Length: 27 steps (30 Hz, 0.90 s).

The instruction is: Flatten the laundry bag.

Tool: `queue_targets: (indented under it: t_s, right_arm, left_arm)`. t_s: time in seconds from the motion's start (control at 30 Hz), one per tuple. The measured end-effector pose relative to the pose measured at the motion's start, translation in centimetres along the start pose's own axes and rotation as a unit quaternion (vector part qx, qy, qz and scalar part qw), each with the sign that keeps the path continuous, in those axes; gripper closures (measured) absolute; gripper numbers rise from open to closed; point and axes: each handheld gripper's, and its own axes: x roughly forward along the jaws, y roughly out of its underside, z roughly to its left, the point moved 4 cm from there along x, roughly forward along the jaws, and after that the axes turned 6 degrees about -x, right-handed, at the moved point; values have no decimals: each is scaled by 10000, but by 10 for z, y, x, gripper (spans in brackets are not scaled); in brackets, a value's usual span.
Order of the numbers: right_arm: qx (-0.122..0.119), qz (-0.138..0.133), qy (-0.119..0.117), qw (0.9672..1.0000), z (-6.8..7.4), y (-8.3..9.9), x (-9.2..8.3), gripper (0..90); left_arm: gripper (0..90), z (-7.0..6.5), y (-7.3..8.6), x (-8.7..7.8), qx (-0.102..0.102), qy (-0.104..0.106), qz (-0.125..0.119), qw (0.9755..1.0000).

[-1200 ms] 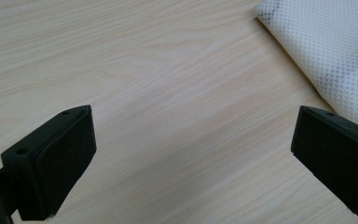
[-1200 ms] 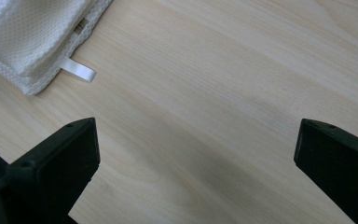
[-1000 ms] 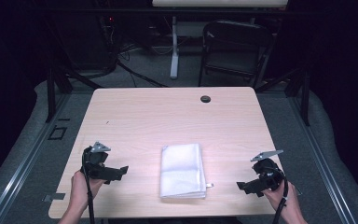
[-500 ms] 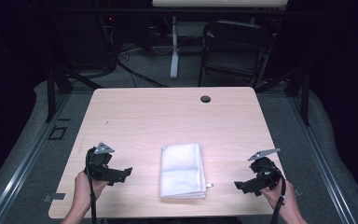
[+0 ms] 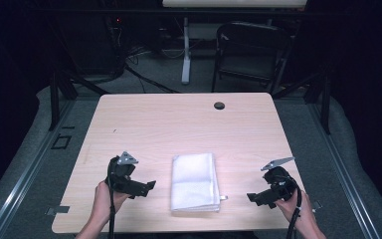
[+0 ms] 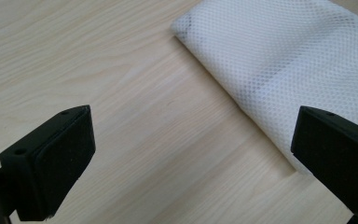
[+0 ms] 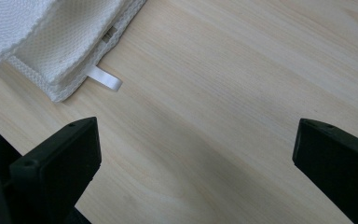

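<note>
Since a second ago you've slid your left gripper [image 5: 144,187] in toward the folded white mesh cloth [image 5: 194,181] a bit, and your right gripper [image 5: 255,197] has dropped slightly toward the near edge; the cloth itself hasn't budged.

Going left to right in the high view: your left hand [image 5: 107,196] comes up from around 7 o'clock on the light wood table [image 5: 179,124], gripper tip aimed toward 3 o'clock at the cloth, close beside it but not touching. In the left gripper view its jaws sit wide apart with nothing between them but bare wood, and the cloth [image 6: 284,60] lies ahead toward 1 o'clock.

The cloth sits at about 6 o'clock on the table, near the front edge, with a little white tag [image 5: 223,198] poking out of its near right corner.

Your right hand [image 5: 298,211] is down at 5 o'clock, gripper pointing back toward 9 o'clock. In the right gripper view the jaws are also spread wide and empty, with the cloth corner [image 7: 51,42] and tag [image 7: 105,78] up at 10 o'clock.

A small dark round hole [image 5: 219,105] sits in the table at 1 o'clock.
</note>
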Motion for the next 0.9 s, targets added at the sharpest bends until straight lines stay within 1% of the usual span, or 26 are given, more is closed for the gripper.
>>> queue_targets:
  t_s: [0.07, 0.1, 0.13, 0.17, 0.2, 0.27, 0.3, 0.33, 0.37, 0.4, 0.5, 0.53, 0.63, 0.67, 0.7, 0.73, 0.83, 0.9]
  right_arm:
    - [-9, 18, -30, 10000, 1, 0, 0, 7]
    - [-27, 49, 13, 10000, 1, 0, 0, 8]
    - [-18, 32, -28, 10000, 2, -1, 0, 8]
    - [-1, 19, -17, 10000, 2, -1, 0, 8]
    - [-9, 39, -26, 10000, 2, 0, 0, 9]
    - [-7, 52, -14, 10000, 1, 0, 1, 10]
    - [38, 22, -43, 10000, 1, 0, 2, 10]
    - [10, 67, 2, 10000, 1, 0, 2, 11]
    - [19, 70, -18, 10000, 1, 0, 2, 11]
    - [22, 68, -92, 9999, 2, 0, 3, 11]
    - [30, 74, -93, 9999, 3, 0, 3, 13]
    - [-18, 135, -48, 9999, 2, 0, 3, 13]
    - [-15, 116, -28, 9999, 2, 0, 3, 14]
    - [8, 95, -86, 9999, 3, 0, 3, 17]
    - [10, 84, -98, 9999, 4, 0, 3, 18]
    - [8, 105, -100, 9999, 4, 0, 3, 19]
    - [1, 107, -126, 9999, 4, 0, 3, 20]
    - [2, 112, -131, 9999, 4, 1, 4, 20]
  left_arm:
    - [0, -6, -2, 3, 85, 18, -11, 10000]
    - [0, -8, -3, 4, 143, 42, 16, 9999]
    - [0, -11, -4, 6, 189, 63, 20, 9998]
    - [0, -14, -5, 7, 230, 86, 40, 9997]
    - [0, -18, -5, 8, 230, 126, 35, 9996]
    - [0, -23, -6, 11, 338, 150, 67, 9993]
    - [0, -25, -7, 13, 358, 190, 78, 9991]
    - [0, -27, -7, 15, 372, 235, 96, 9990]
    - [0, -30, -8, 17, 411, 254, 111, 9988]
    - [0, -32, -8, 18, 447, 300, 134, 9985]
    - [0, -42, -9, 23, 570, 406, 198, 9974]
    - [0, -44, -9, 24, 625, 406, 199, 9970]
    - [0, -54, -10, 29, 729, 480, 228, 9959]
    - [0, -57, -10, 31, 778, 507, 226, 9954]
    - [1, -57, -10, 31, 778, 507, 226, 9954]
    - [4, -62, -9, 34, 875, 544, 301, 9942]
    - [4, -68, -9, 39, 948, 616, 317, 9931]
    - [4, -70, -9, 41, 986, 615, 347, 9926]
